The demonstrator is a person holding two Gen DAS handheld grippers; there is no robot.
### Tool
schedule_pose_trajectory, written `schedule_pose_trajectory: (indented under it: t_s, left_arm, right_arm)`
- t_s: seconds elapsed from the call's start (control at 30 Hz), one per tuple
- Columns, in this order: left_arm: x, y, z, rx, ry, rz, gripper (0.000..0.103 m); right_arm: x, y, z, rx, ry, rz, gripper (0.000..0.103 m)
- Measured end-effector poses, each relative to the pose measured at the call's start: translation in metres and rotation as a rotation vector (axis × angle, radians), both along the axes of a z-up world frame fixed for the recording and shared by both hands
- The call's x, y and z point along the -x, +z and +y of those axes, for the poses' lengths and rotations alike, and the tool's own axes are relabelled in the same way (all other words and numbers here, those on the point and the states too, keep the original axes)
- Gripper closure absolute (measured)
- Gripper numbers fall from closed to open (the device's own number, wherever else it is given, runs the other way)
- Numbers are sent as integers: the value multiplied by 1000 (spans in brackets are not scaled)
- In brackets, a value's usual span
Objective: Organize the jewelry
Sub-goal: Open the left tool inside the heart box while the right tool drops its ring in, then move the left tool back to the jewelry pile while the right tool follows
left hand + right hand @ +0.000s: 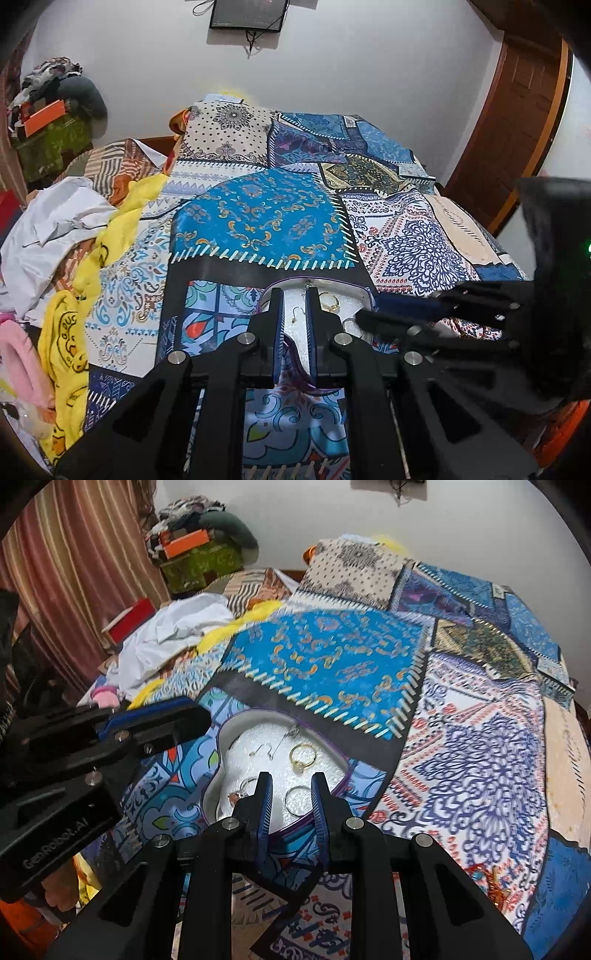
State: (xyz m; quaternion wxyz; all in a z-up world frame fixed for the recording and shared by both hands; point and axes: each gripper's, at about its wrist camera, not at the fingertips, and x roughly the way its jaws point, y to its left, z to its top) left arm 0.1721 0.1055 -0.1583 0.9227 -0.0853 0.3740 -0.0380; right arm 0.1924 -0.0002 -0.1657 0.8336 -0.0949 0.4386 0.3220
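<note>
A white heart-shaped jewelry box (221, 753) with white foam lies open on the patterned bedspread. It holds a gold ring (303, 757), a silver ring (295, 800), a ring with a reddish stone (242, 791) and thin hook earrings (264, 751). My right gripper (291, 779) is open, its fingers on either side of the silver ring at the box's near edge. My left gripper (295, 291) is open over the box (343, 291), with an earring (295, 314) between its fingers and the gold ring (330, 301) just right. In the right wrist view the left gripper (184, 716) shows at the left.
The patchwork bedspread (258, 214) covers the bed. White and yellow cloths (85, 229) and pink fabric (18, 362) pile on the left. A wooden door (517, 122) stands right. Striped curtains (74, 572) and a heap of clothes (195, 528) are at the back left.
</note>
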Motion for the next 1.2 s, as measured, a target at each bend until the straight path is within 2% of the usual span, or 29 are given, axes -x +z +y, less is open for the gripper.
schedule_pose_trajectory:
  t_s: [0.17, 0.37, 0.53, 0.67, 0.9, 0.97, 1.2]
  left_arm:
    - [9, 14, -6, -23, 7, -28, 83]
    - [19, 38, -24, -53, -8, -79, 81]
    - [27, 55, -43, -79, -30, -121, 70]
    - [31, 63, -60, -88, -54, -137, 69]
    - [31, 68, -92, -110, -104, -132, 69]
    - [31, 67, -100, -112, -118, -126, 69]
    - [18, 46, -127, -103, -155, -57, 68]
  right_arm:
    - [5, 23, -19, -32, -41, -54, 84]
    - [14, 50, -46, -72, -93, -122, 84]
    - [23, 68, -70, -95, -135, -175, 84]
    - [30, 77, -93, -107, -169, -207, 84]
    - [35, 81, -134, -117, -242, -235, 83]
    - [35, 78, -143, -109, -260, -233, 79]
    - [36, 60, -174, -83, -290, -197, 78]
